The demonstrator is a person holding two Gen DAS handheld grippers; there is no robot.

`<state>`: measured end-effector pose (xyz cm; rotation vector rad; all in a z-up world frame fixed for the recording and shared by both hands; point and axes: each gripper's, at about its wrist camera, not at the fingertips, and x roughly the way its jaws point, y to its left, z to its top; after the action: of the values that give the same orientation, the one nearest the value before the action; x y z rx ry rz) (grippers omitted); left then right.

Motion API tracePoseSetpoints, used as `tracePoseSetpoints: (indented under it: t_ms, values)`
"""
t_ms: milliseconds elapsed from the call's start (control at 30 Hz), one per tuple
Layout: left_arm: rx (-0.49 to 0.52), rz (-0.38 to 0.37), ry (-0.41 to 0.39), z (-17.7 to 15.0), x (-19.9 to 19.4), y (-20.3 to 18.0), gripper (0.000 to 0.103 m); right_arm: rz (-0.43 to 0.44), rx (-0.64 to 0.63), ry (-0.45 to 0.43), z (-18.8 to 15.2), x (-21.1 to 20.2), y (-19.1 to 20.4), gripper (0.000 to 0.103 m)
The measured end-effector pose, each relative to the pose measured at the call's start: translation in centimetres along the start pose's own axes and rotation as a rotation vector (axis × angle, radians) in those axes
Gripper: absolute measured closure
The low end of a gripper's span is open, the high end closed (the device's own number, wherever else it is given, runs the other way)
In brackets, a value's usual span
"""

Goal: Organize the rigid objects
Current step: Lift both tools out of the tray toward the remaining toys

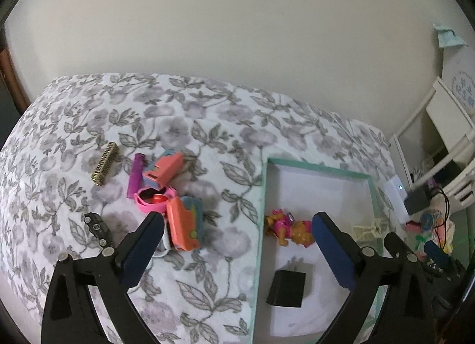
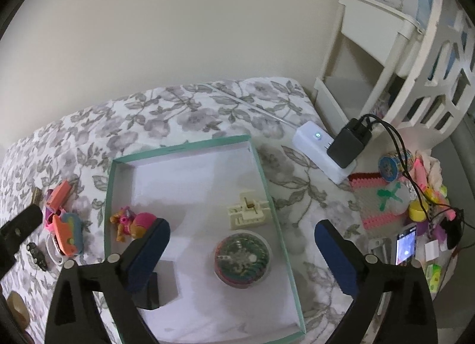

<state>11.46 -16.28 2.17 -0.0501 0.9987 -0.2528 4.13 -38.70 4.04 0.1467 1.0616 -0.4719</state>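
Observation:
A white box with a teal rim lies on the floral bedspread. In it are a pink and orange pup figure, a black charger cube and a cream plastic piece. My left gripper hangs open over the box's left rim, holding nothing. Left of the box lie two orange and blue toys, a pink ring, a purple tube, a gold block and a black strip. My right gripper is open above the box, over a round patterned disc.
A white power strip with a black adapter lies right of the box. Beyond it sits a heap of small toys and a lit phone. White shelving stands at the right, with a plain wall behind the bed.

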Motion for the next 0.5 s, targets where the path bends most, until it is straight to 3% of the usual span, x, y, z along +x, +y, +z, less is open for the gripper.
tracePoseSetpoints:
  t_ms: [333,500]
  values:
    - [-0.093,0.050,-0.054,1.4,-0.7,5.3,0.003,0.058,-0.041,-0.010,-0.1,-0.1,3.0,0.000]
    - [-0.166,0.146,-0.112,1.9,-1.7,9.5,0.003,0.085,-0.088,-0.023,-0.2,-0.5,5.6,0.000]
